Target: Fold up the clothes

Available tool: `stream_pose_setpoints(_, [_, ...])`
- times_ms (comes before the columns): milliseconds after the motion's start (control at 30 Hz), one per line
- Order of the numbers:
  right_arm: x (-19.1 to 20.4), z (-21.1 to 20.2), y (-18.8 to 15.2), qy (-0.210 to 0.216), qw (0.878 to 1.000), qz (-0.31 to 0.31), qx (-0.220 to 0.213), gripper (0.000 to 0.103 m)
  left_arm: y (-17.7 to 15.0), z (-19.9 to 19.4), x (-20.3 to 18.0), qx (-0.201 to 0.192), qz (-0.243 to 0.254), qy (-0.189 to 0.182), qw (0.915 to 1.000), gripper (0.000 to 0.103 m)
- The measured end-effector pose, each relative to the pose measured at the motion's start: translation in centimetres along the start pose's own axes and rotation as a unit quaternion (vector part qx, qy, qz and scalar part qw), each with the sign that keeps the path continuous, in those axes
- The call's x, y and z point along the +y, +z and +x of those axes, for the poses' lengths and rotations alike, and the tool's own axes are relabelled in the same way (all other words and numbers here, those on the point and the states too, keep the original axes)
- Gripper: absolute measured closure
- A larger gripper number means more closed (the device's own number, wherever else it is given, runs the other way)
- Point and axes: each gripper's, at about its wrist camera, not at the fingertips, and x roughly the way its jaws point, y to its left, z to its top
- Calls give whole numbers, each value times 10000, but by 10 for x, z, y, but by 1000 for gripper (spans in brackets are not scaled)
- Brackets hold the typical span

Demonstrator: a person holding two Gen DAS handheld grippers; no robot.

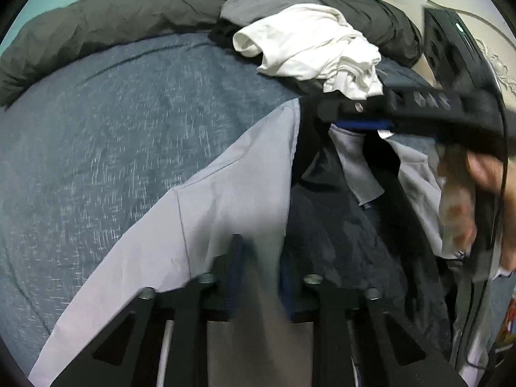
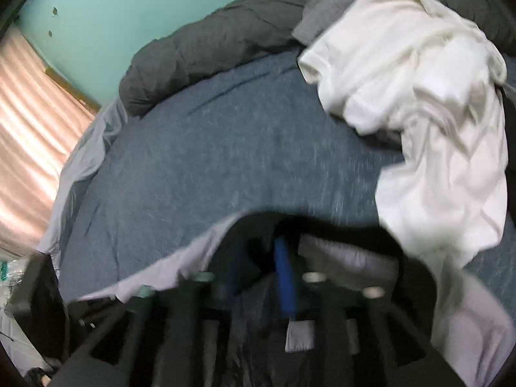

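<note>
Item one: your left gripper (image 1: pixel 258 258), black with blue-padded fingers, stood closed on a fold of the pale lavender-grey woven garment (image 1: pixel 193 219). In its own view the cloth rose between the two fingers and hid the gap.

Item two: your right gripper (image 1: pixel 361 122), seen from the left wrist view, reached in from the right edge across the upper part of the garment, your hand (image 1: pixel 483 174) behind it. In its own blurred view its blue-padded fingers (image 2: pixel 283 277) stood partly apart over the garment's dark inner opening; whether they pinched cloth could not be told.

Item three: the garment lay on the blue heathered bed cover (image 1: pixel 113 129), its long axis running on a diagonal in the left wrist view, from lower left up toward the right gripper. A straight seam followed that line. The dark inside (image 1: pixel 338 219) showed just to the right of the pale panel.

Item four: a crumpled white cotton garment (image 1: pixel 309 48) lay beyond, well apart from your left gripper, resting on a grey cloth (image 1: pixel 258 3).

Item five: a rolled dark grey quilted blanket (image 1: pixel 113 13) lined the far edge of the bed, against a teal wall (image 2: pixel 96 6).
</note>
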Motion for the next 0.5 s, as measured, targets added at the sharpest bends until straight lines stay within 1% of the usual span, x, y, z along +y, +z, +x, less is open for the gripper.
stream_pose_setpoints(33, [-1, 2, -7, 19, 10000, 19, -20, 61, -1, 1, 3, 8, -34, -19, 10000, 100])
stream_pose_setpoints(133, [1, 6, -31, 394, 9992, 72, -12, 60, -4, -5, 12, -68, -202, -247, 9995, 101])
stream_pose_setpoints(167, [6, 11, -41, 605, 9981, -18, 97, 60, -4, -6, 13, -82, -246, -317, 9992, 101])
stream_pose_setpoints(233, [14, 18, -53, 723, 9969, -113, 278, 60, -5, -8, 15, -104, -308, -400, 9987, 101])
stream_pose_setpoints(333, [13, 34, -70, 798, 9950, 165, 571, 60, -6, -9, 15, -91, -325, -351, 9988, 101])
stream_pose_setpoints(400, [10, 41, -79, 844, 9929, 458, 706, 60, -6, -9, 15, -80, -347, -299, 9989, 101])
stream_pose_setpoints(500, [11, 44, -92, 944, 9898, 643, 857, 60, -6, -7, 17, -39, -398, -228, 9989, 100])
